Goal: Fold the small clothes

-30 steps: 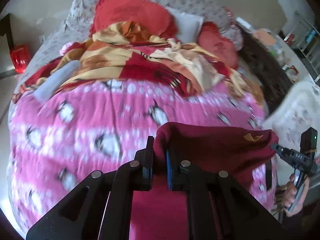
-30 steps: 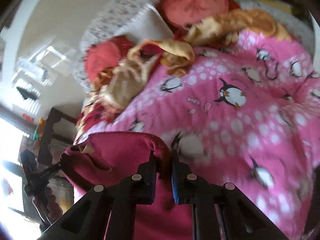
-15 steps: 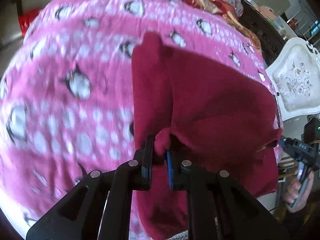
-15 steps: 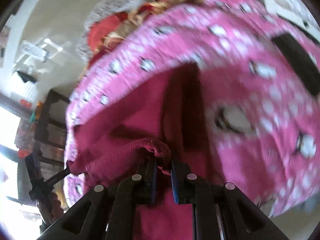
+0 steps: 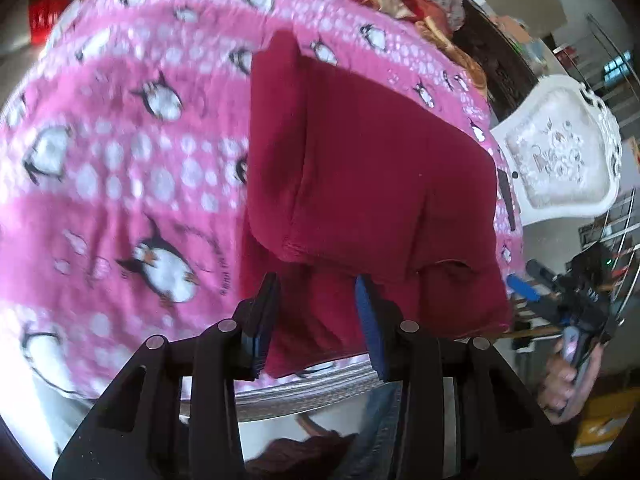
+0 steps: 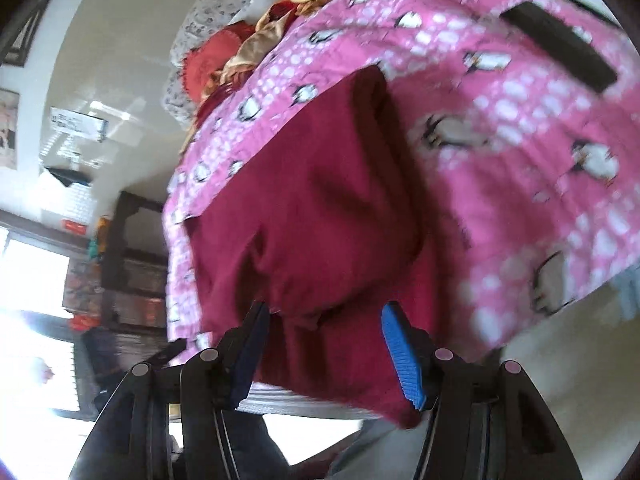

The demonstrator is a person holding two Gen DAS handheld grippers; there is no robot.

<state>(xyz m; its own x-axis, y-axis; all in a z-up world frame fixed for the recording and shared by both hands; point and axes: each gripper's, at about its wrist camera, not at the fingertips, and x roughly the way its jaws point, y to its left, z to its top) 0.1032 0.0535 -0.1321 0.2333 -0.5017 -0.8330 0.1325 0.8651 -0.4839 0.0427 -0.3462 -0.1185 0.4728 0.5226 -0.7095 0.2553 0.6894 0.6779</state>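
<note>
Maroon garment [image 5: 360, 168] lies folded over on the pink penguin blanket [image 5: 132, 152] at the near edge of the bed, its lower layer hanging a little past that edge. The left tongs [image 5: 318, 308] stand wide apart and hold nothing; the folded hem sits just ahead of them. The right tongs [image 6: 326, 332] are spread wide too, empty, with the cloth [image 6: 312, 216] between and beyond the blue pads [image 6: 402, 356].

Only the left view shows the white ornate chair [image 5: 556, 160] beside the bed and the right tongs [image 5: 560, 292] in the person's hand [image 5: 564, 384] off the garment's right corner. Only the right view shows a dark flat object [image 6: 560, 48] lying on the blanket farther up, and a bright window with dark shelving to the left.

Blanket stretches free to the left of the garment. Small writing beside a penguin is too blurred to read.
</note>
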